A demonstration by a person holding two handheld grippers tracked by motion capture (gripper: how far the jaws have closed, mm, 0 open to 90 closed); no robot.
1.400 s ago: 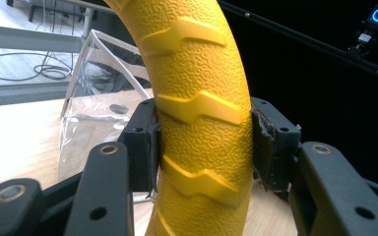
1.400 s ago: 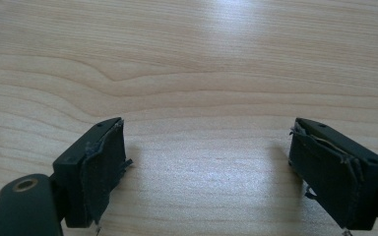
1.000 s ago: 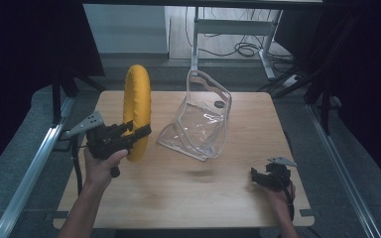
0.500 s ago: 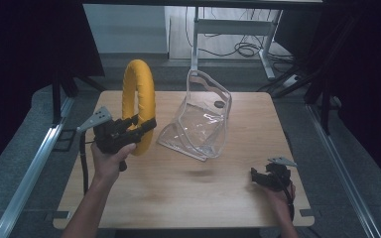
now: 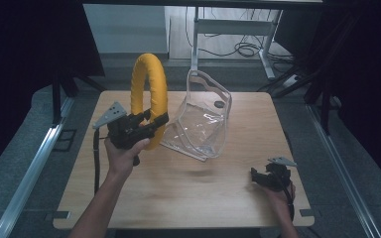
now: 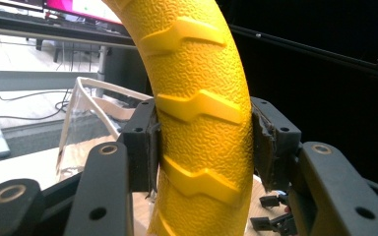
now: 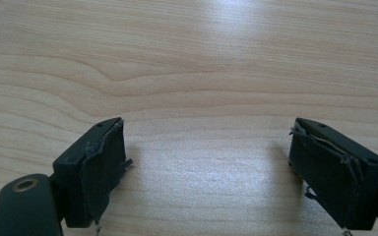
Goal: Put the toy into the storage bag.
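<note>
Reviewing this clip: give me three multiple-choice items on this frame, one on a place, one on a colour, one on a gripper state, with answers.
1. Where does the clear plastic bag stand relative to the ring?
A. To its right
B. To its left
C. Under it

2. What colour is the ring?
A. Red
B. Yellow
C. Blue

3. What is the right gripper doing?
A. Clamping the ring
B. Gripping the bag
C. Open over the table

Answers: 1 A, in the high view the bag is right of the ring. 2 B, its textured surface is yellow. 3 C, jaws apart above bare wood; the left gripper clamps the ring.
</note>
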